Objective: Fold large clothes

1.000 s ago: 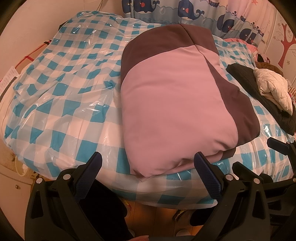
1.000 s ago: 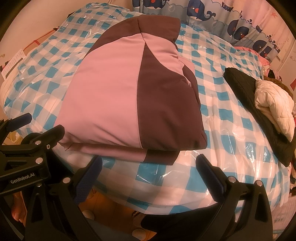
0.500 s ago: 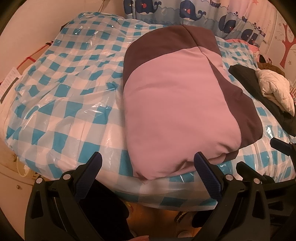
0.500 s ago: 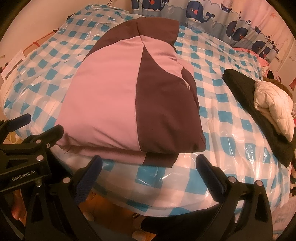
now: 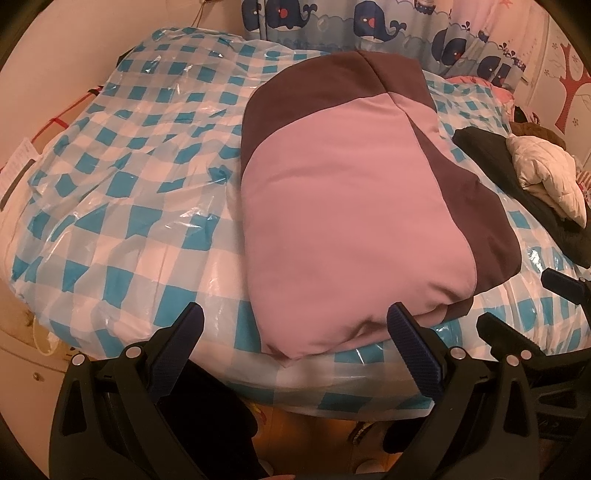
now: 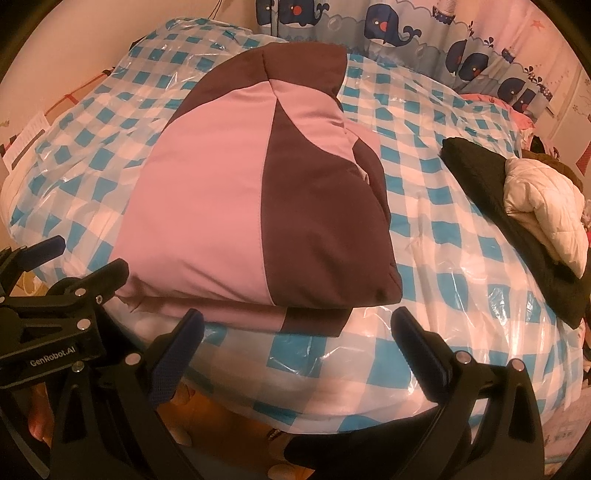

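Centrally on a bed covered in shiny blue-and-white checked plastic lies a folded pink and brown garment, a thick rectangular bundle with its near edge close to the bed's front edge. Both handheld grippers hover just short of that edge, side by side, touching nothing. In the left wrist view, the left gripper has its jaws spread wide and empty, the garment's near corner showing between them at 12 o'clock. In the right wrist view, the right gripper is likewise released and empty, with the garment's folded hem just beyond at 12 o'clock and the left gripper visible at 9 o'clock. At 3 o'clock on the bed, well apart from the bundle, a cream quilted jacket rests on a black garment. A whale-print curtain hangs behind the bed.
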Tool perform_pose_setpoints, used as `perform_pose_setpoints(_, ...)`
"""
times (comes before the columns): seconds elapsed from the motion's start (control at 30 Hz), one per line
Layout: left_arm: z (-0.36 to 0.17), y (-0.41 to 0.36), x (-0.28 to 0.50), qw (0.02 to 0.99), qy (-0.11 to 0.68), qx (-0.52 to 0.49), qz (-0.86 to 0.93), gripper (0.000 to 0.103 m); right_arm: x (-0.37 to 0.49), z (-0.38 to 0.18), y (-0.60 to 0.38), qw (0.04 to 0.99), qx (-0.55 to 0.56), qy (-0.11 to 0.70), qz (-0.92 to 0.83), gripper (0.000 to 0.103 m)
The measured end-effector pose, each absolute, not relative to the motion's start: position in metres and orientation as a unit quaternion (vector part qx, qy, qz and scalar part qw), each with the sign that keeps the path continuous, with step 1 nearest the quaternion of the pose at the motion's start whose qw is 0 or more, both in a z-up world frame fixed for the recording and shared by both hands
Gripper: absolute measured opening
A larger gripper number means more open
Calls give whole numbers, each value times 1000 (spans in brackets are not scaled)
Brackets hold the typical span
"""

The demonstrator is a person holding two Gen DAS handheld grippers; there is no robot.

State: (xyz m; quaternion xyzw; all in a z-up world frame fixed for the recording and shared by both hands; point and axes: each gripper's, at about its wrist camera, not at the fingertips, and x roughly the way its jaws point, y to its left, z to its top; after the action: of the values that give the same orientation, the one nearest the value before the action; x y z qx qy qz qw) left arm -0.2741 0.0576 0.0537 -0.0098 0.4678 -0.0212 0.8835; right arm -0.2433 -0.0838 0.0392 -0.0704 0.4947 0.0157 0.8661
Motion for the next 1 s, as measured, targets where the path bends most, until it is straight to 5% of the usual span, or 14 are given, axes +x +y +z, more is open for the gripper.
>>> perform_pose_setpoints(1.0,71,49,-280,906,420,-20,-43,95,-244,43,-96,876,-44,479,24,98)
